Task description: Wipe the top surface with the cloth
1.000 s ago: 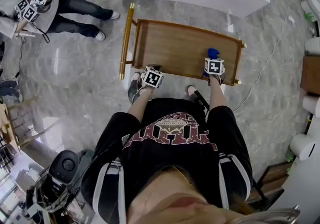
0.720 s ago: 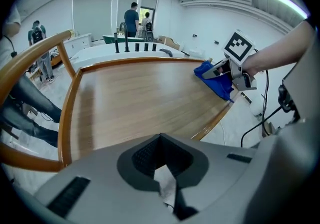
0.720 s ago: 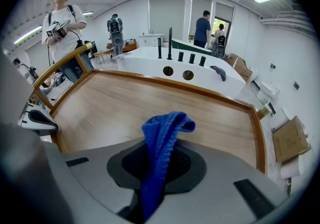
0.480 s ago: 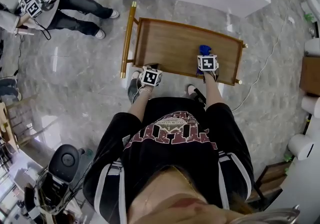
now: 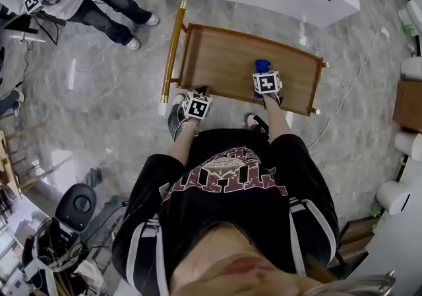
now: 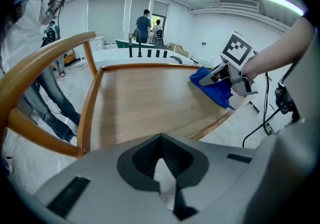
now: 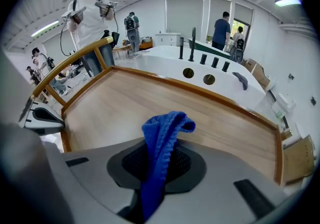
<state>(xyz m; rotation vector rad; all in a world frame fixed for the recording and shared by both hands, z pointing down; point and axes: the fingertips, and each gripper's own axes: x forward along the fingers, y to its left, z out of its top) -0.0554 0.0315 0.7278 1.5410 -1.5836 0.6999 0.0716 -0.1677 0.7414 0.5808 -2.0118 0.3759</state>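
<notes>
Knitted blue cloth (image 7: pixel 161 140), smooth satin wood top surface (image 5: pixel 231 64)

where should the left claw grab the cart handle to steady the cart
Probably the middle of the handle bar, between its supports, coming down from above with the left claw opened across it. The bar is slim, rounded and stands clear of the tray top, so both sides are free.

Wooden trolley (image 5: pixel 217 57) w/ raised rim all round stands on grey marble floor (image 5: pixel 99 110). Brass-coloured push handle (image 5: pixel 173 51) at its left end. Top is pale wood grain. Blue cloth (image 5: pixel 262 65), bunched, touches the top nr the person-side rim, toward right end.
</notes>
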